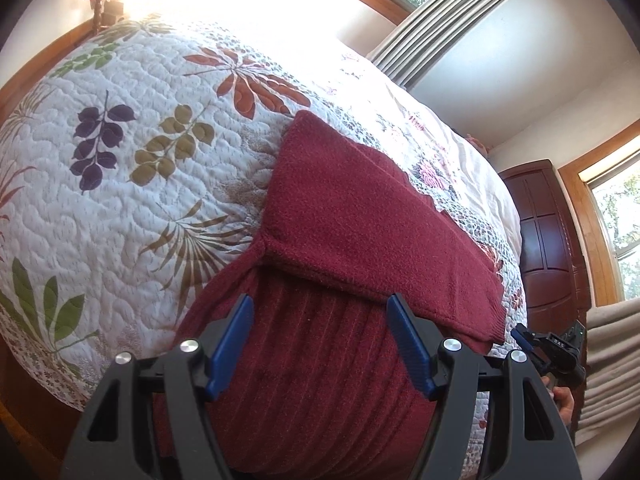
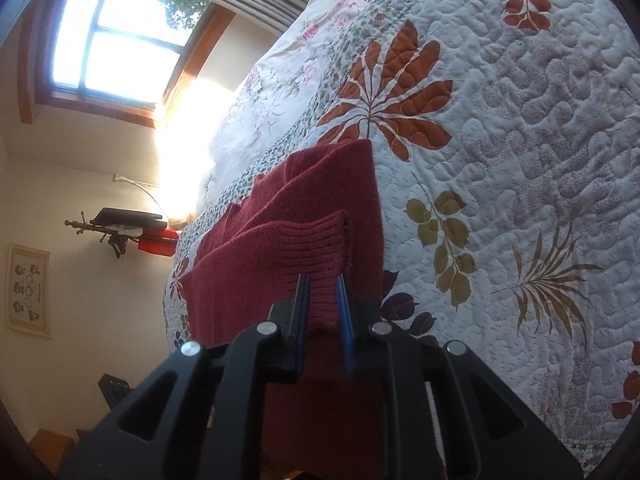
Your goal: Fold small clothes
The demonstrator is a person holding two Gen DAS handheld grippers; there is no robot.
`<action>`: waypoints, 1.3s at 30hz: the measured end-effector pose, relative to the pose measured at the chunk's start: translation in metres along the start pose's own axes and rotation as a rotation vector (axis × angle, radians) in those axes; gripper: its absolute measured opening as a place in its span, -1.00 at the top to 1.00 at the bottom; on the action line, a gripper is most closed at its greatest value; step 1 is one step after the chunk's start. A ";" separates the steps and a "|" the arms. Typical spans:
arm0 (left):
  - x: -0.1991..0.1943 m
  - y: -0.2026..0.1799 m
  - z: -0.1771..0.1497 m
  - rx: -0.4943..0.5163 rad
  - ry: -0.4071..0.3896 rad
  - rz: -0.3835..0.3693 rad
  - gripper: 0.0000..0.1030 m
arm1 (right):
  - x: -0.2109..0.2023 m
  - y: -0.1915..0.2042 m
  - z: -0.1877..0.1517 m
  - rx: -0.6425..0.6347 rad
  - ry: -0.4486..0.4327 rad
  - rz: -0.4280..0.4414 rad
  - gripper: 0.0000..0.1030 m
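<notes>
Mid-fold, I judge. Quilted bedspread [image 1: 120,208] carries the maroon sweater [image 1: 352,216] near the bed edge, one sleeve [image 1: 400,248] laid across the body and its ribbed hem hanging toward me. My left gripper [image 1: 320,344] hovers over the ribbing, fingers wide apart, nothing held. My right gripper [image 2: 323,320] is clamped on the ribbed cuff [image 2: 312,252] — narrow gap, knit between the pads. Next call: carry the cuff across, keeping layers flat. No containers in sight.
</notes>
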State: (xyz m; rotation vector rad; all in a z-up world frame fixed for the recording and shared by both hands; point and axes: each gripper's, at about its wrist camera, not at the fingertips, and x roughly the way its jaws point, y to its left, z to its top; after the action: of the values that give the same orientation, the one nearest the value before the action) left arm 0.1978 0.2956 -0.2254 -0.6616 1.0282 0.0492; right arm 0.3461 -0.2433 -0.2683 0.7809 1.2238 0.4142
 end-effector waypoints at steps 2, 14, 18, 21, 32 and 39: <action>0.002 -0.008 -0.002 0.009 0.004 -0.014 -0.35 | 0.011 0.001 -0.005 -0.016 0.026 0.000 0.72; -0.001 -0.014 -0.009 -0.035 0.025 -0.087 -0.46 | 0.005 -0.004 -0.010 -0.046 0.053 0.041 0.81; 0.031 -0.024 0.019 -0.032 0.024 -0.171 -0.50 | 0.021 0.014 -0.008 -0.098 0.080 0.080 0.52; 0.069 -0.014 0.034 -0.081 0.059 -0.131 -0.50 | 0.045 0.012 -0.011 -0.110 0.134 0.025 0.54; 0.037 0.033 0.010 -0.053 0.121 -0.175 -0.66 | -0.042 -0.035 -0.079 -0.108 0.053 -0.020 -0.27; -0.017 0.121 -0.087 0.196 0.236 -0.080 -0.71 | -0.064 -0.098 -0.196 0.026 0.078 -0.129 -0.35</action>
State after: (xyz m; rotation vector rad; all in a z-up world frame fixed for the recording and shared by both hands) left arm 0.0803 0.3515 -0.3010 -0.5365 1.2145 -0.2022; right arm 0.1291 -0.2925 -0.3220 0.7085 1.3469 0.3261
